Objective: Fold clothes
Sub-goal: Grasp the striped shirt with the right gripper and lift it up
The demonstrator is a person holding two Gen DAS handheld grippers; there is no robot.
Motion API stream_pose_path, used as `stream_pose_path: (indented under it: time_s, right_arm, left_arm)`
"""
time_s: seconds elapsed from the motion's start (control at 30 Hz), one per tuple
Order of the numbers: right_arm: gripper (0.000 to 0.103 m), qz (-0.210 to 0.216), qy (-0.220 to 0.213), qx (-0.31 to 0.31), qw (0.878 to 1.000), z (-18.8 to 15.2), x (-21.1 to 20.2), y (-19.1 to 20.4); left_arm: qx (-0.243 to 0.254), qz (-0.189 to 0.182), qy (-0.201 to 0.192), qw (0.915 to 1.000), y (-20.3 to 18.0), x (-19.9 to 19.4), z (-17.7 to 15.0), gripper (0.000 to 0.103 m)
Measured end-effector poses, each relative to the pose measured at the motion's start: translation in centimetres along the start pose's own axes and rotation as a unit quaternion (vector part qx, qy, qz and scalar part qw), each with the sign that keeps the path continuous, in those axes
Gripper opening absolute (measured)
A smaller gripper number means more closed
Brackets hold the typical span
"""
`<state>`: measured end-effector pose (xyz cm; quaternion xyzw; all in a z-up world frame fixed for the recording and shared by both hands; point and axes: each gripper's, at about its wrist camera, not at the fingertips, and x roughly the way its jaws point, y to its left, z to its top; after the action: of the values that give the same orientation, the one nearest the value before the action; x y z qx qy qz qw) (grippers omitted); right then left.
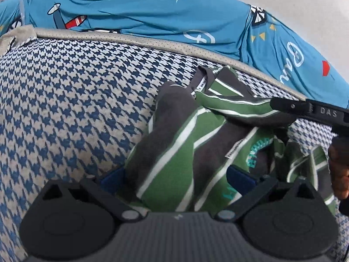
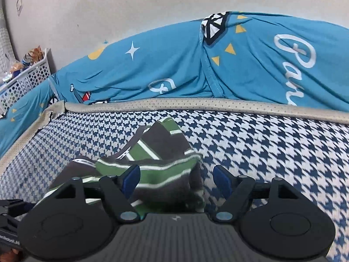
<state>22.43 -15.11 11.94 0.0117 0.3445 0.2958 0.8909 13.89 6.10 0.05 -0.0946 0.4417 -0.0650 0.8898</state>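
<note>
Striped green-grey garment (image 2: 157, 170) lay bunched on houndstooth mattress (image 2: 272, 144), just ahead of both tools. Right gripper (image 2: 176, 180) stood wide, pads clear of cloth, nothing held. Left gripper (image 1: 176, 179) had fabric between its fingers; grip unclear.

crumpled green, grey and white striped garment (image 1: 174, 144) (image 2: 157, 166), bunched on the houndstooth mattress (image 1: 72, 100) (image 2: 261, 144)

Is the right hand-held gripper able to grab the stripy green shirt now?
Probably yes. The right hand-held gripper is open, and the stripy green shirt bunches right between its fingers, with nothing blocking.
</note>
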Motion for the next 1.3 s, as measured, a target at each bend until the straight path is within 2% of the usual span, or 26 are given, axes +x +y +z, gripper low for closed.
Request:
stream_pose_path:
  time_s: [0.2,0.33,0.37,0.4,0.43,0.47,0.5,0.53,0.6,0.63,0.73,0.9,1.03,1.13,1.2,1.3]
  right_arm:
    - [0.076,0.000,0.021,-0.002,1.000,0.1,3.1,0.1]
    - [0.074,0.005,0.024,-0.017,1.000,-0.3,4.4,0.8]
    - [0.066,0.002,0.023,-0.027,0.999,-0.3,4.6,1.0]
    - [0.051,-0.001,0.021,-0.038,0.999,-0.3,4.7,1.3]
    - [0.044,-0.003,0.020,-0.045,0.999,-0.3,4.8,1.4]
    - [0.028,-0.001,0.019,-0.046,0.999,-0.3,4.8,1.4]
    - [0.019,0.001,0.018,-0.042,0.999,-0.3,4.8,1.3]
    - [0.019,0.005,0.018,-0.038,0.999,-0.3,4.7,1.1]
    - [0.016,0.004,0.014,-0.036,0.999,-0.4,4.5,1.1]
    - [0.015,0.001,0.011,-0.038,0.999,-0.3,4.4,1.1]
    - [0.014,-0.010,-0.011,-0.041,0.999,0.1,3.3,1.0]
    - [0.013,-0.036,-0.063,-0.048,0.996,1.3,0.3,0.9]
    - [0.013,-0.062,-0.115,-0.034,0.991,2.6,-2.7,-0.7]
    - [0.013,-0.077,-0.148,-0.013,0.986,3.4,-4.5,-2.2]
    - [0.013,-0.091,-0.158,0.008,0.983,3.7,-4.8,-3.2]
    - [0.018,-0.111,-0.137,0.055,0.983,3.6,-4.5,-5.4]
  left_arm:
    - [0.017,0.009,0.020,0.9996,0.1,1.3,0.5,0.100]
    - [0.036,0.006,0.021,0.9991,-0.5,1.7,0.7,0.086]
    - [0.038,0.007,0.021,0.9990,-0.6,1.8,0.8,0.084]
    - [0.035,0.008,0.020,0.9991,-0.5,1.8,0.9,0.078]
    - [0.033,0.008,0.019,0.9992,-0.5,1.9,1.0,0.071]
    - [0.028,0.009,0.018,0.9994,-0.4,1.9,1.2,0.067]
    - [0.024,0.008,0.017,0.9995,-0.3,2.0,1.3,0.058]
    - [0.021,0.008,0.016,0.9996,-0.3,2.0,1.4,0.051]
    - [0.014,0.008,0.013,0.9998,-0.3,2.0,1.7,0.043]
    - [0.014,0.007,0.011,0.9998,-0.4,2.1,1.7,0.035]
    - [0.017,0.005,0.008,0.9998,-1.1,2.3,2.0,0.020]
    - [0.049,0.032,-0.029,0.9978,-3.1,2.5,3.9,0.018]
    - [0.073,0.047,-0.069,0.9938,-4.9,2.6,6.5,0.018]
    - [0.089,0.042,-0.104,0.9898,-6.7,2.2,8.9,0.018]
    - [0.094,0.043,-0.107,0.9888,-7.8,2.9,9.9,0.018]
    - [0.103,0.044,-0.112,0.9873,-9.5,3.8,11.3,0.034]
